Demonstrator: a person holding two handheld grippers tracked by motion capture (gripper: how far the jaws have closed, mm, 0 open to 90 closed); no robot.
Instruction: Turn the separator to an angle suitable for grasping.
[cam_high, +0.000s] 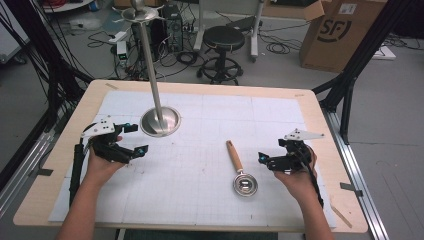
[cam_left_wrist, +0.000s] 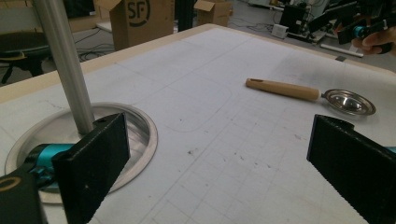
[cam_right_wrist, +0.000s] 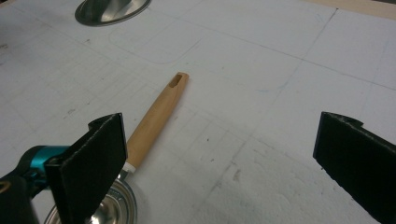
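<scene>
the left gripper (cam_high: 132, 139) is hovering at the left side of the table (cam_high: 50, 165), just beside the round metal base (cam_high: 172, 120) of an upright pole stand (cam_high: 150, 60), its jaws standing wide apart with nothing between them, which reads as a hand waiting off to the side rather than working. in the left gripper view the pole (cam_left_wrist: 63, 60) is rising close behind the near jaw, and the scoop (cam_left_wrist: 308, 93) is lying well apart across the white gridded mat (cam_left_wrist: 210, 140). the scoop (cam_high: 239, 167) is lying flat near the middle of the mat, between the two grippers and nearer the right one, probably set there so either hand can reach it. its long axis is running almost straight away from the person, tilted slightly: the wooden handle (cam_high: 233, 156) is pointing toward the far edge and a little left, and the steel bowl (cam_high: 245, 186) is sitting at the near end, open side up. the right gripper (cam_high: 267, 160) is hovering just right of the scoop, jaws also spread wide and holding nothing; in the right gripper view the handle (cam_right_wrist: 156, 116) is lying just off its one jaw, so it seems to be lining up for a grasp.
</scene>
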